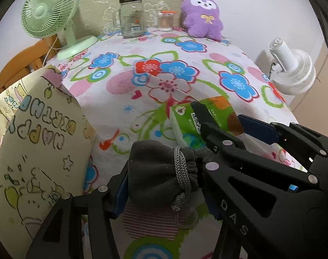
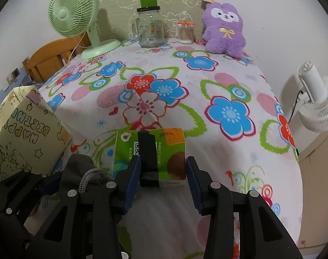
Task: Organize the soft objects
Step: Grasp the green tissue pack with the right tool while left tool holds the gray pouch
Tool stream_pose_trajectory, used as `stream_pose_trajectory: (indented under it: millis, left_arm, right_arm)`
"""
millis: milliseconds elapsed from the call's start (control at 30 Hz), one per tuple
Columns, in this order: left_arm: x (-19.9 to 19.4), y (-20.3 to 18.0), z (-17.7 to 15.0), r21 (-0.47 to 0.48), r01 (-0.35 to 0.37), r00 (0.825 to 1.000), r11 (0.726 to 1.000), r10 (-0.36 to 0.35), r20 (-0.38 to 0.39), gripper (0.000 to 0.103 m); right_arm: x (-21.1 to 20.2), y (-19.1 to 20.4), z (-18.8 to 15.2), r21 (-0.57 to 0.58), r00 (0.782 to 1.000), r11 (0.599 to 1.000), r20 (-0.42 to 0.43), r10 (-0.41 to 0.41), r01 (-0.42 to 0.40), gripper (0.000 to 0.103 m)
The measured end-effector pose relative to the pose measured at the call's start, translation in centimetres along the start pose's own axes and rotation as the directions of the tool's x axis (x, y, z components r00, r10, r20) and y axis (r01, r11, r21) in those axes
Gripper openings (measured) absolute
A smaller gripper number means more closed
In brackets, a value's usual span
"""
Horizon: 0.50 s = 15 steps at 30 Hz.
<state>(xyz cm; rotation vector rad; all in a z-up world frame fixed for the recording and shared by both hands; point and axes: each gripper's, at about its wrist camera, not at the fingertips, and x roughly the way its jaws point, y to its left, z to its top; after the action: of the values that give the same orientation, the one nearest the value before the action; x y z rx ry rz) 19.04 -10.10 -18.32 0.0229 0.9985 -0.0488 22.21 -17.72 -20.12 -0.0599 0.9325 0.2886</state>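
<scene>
At the near edge of the desk [image 2: 185,69], in the left gripper [image 1: 164,181]: a grey drawstring pouch [image 1: 155,168], fingers pinching its sides below the knotted cord, a hold suited to cloth that slumps. Cannot tell whether lifted or resting on the floral cloth.

Just beside it, in the right gripper [image 2: 163,172]: a green tissue pack [image 2: 170,151], blue pads against both long sides, gripped across the narrow way, likely to stop it buckling.

At the left edge, a cartoon-printed gift box [image 2: 24,133], standing near both soft items, perhaps their destination.

Along the far edge, a green fan [image 2: 73,13], a glass jar [image 2: 150,32], a cotton-swab pot [image 2: 185,33] and, towards the far right corner, a purple plush [image 2: 224,30], upright and untouched, seemingly yet to be sorted.
</scene>
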Motion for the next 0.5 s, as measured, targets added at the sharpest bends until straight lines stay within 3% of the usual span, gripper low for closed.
stream_pose_trajectory:
  millis: [333, 400, 433, 500]
  left_arm:
    - [-1.0, -0.5, -0.8, 0.016, 0.0, 1.0, 1.0, 0.0, 0.008, 0.061]
    - [-1.3, -0.2, -0.8, 0.013, -0.01, 1.0, 1.0, 0.01, 0.01, 0.061]
    - [-1.3, -0.1, -0.9, 0.011, -0.013, 1.0, 1.0, 0.013, 0.01, 0.061]
    - [-1.4, 0.3, -1.1, 0.005, -0.019, 1.0, 1.0, 0.019, 0.006, 0.061]
  right_arm:
    - [-1.6, -0.3, -1.2, 0.031, 1.0, 0.999, 0.004, -0.026, 0.026, 0.049]
    - [-1.6, -0.1, -1.2, 0.037, 1.0, 0.999, 0.002, -0.021, 0.021, 0.068]
    - [-1.7, 0.0, -1.2, 0.036, 1.0, 0.999, 0.004, -0.021, 0.021, 0.083]
    - [-1.9, 0.4, -1.2, 0.026, 0.999, 0.999, 0.025, -0.025, 0.024, 0.087]
